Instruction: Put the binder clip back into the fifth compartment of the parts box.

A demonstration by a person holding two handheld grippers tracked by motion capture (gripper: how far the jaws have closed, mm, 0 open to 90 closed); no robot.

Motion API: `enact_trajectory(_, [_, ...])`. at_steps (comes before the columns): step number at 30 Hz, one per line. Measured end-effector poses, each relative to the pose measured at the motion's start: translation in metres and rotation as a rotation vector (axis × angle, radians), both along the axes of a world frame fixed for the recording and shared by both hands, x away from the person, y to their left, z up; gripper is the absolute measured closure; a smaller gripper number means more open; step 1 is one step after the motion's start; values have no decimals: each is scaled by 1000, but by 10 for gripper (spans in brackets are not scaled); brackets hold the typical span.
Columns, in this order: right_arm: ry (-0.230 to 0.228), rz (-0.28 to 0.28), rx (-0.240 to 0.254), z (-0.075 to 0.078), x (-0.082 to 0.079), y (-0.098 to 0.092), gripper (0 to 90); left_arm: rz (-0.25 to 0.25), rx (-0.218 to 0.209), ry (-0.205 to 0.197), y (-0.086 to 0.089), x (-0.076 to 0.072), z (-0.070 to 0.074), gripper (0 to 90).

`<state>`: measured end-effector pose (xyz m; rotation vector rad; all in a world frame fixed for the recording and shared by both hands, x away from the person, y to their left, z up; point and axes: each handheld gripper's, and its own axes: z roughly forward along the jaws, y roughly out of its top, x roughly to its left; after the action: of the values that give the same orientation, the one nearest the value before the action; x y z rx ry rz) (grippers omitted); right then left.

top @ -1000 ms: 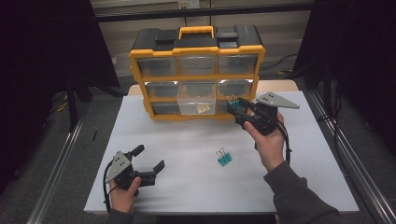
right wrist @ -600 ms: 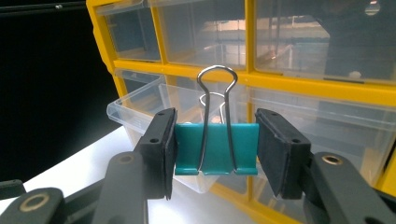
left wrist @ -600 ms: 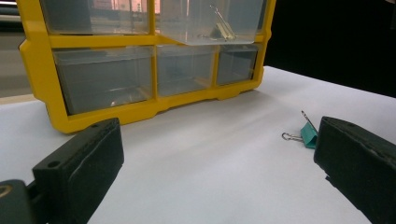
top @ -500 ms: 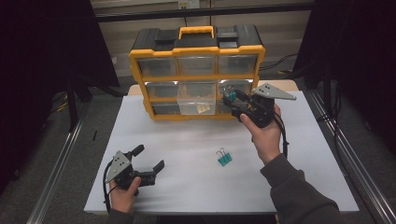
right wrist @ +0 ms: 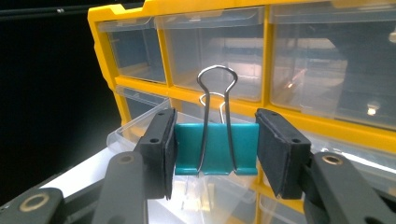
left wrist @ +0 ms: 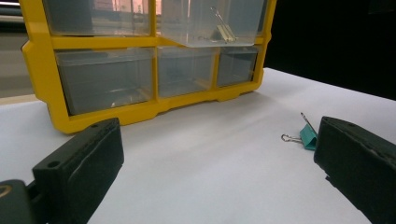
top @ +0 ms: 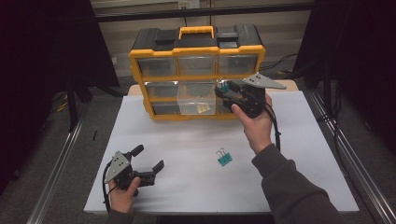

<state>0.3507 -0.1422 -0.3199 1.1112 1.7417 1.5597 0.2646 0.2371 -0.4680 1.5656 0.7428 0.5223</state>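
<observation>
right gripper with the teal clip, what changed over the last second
The right gripper, shut on a teal binder clip, rose toward the open drawer of the yellow organizer. The left gripper and the other clip on the table stayed put.

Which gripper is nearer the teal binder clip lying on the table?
Left. The left gripper rests left of the binder clip; the right gripper is up beyond it, by the open drawer.

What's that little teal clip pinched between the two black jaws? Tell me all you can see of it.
It is a teal binder clip with a smooth, painted-looking body and two silvery wire handles looping upward. The right gripper holds it upright, one black pad pressing each end of its body. It hangs in the air just in front of the yellow drawer organizer, above its pulled-out clear drawer.
</observation>
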Motion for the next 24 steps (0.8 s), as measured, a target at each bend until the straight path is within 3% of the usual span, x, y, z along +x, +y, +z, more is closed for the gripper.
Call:
enact_trajectory(10, [-16, 26, -30, 6, 14, 23, 502, 3, 6, -6, 1, 0, 0, 16])
enact_trajectory(13, [-13, 34, -47, 5, 17, 29, 503, -12, 8, -10, 2, 0, 1, 16])
enact_trajectory(15, [-12, 37, -49, 4, 19, 32, 502, 8, 16, -14, 3, 0, 1, 16])
enact_trajectory(24, [-2, 45, -65, -2, 27, 42, 502, 5, 9, -9, 2, 0, 0, 16])
